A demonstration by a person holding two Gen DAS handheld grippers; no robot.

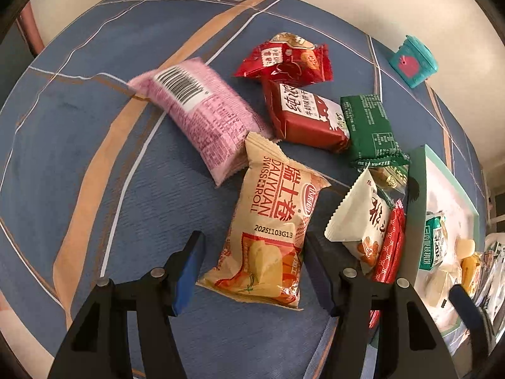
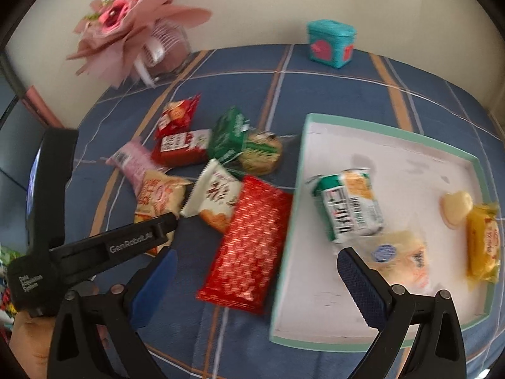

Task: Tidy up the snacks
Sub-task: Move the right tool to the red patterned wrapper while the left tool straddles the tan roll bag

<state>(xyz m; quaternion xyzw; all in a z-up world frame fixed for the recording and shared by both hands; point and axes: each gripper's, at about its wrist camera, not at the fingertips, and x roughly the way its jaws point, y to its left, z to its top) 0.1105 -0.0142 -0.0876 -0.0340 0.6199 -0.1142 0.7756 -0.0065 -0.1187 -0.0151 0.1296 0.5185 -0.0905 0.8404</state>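
1. My left tongs (image 1: 252, 262) stand apart, straddling the lower end of the beige-orange plastic Swiss roll packet (image 1: 268, 230). I judge they are lined up to clamp it next; no contact with either pad that I can confirm.
2. My right tongs (image 2: 257, 279) are also apart and empty, hovering over the near edge of the white tray with mint-green rim (image 2: 298, 170). Frame is blurred.
3. Swiss roll packet: puffy, sealed, crimped top, date code printed, lying flat on the blue plaid cloth desk (image 1: 94, 145), label up.
4. Loose pile around it: pink barcode-side-up wrapper (image 1: 202, 120) touching its top corner, white sawtooth-edged sachet (image 1: 359, 221) just right, red patterned flat pack (image 2: 249, 246) resting against the tray wall.
5. Tray holds a green-white snack pack (image 2: 347, 208) and a yellow wrapped bar (image 2: 483, 246), so I read it as the sorting target; most of the snacks are not in it yet.
6. Risk, my judgement: slick film, packet may slip or crush if clamped low.
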